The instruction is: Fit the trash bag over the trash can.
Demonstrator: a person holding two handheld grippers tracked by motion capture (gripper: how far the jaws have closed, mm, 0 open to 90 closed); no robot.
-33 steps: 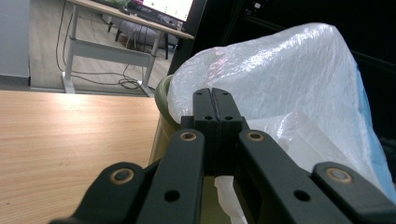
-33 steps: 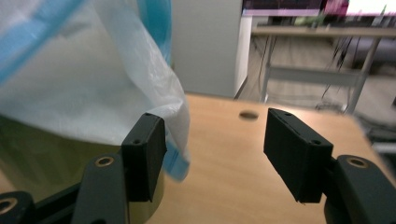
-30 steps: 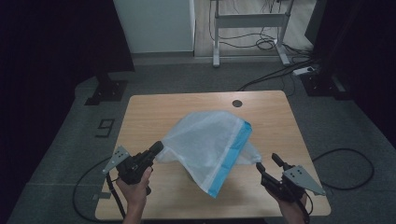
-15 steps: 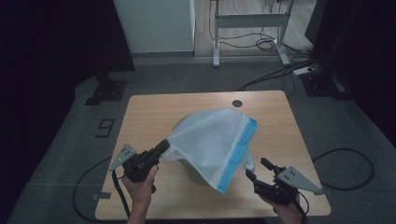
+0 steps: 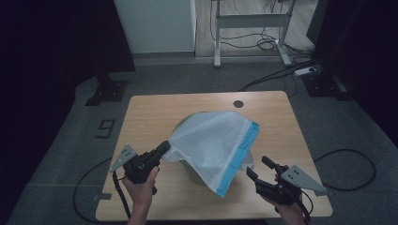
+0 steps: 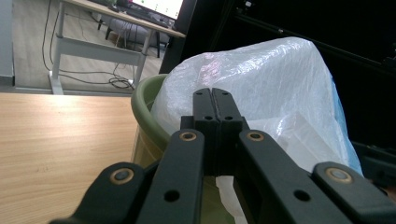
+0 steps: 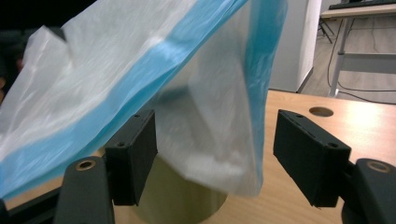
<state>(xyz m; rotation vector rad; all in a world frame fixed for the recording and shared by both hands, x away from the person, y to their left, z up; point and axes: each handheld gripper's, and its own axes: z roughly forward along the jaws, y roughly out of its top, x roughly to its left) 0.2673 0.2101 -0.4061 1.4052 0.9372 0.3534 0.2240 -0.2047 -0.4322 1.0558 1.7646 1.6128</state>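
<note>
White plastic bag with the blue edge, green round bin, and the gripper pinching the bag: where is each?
White plastic bag with blue edge (image 5: 213, 140), high view, middle of its sheet.
Green round bin (image 6: 145, 103), left gripper view, its rim.
Left gripper (image 5: 163, 148), high view, fingers' tip.

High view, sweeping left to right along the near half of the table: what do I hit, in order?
Left gripper → white bag with blue edge → right gripper. The green bin sits under the bag, so I leave it out of the order.
</note>
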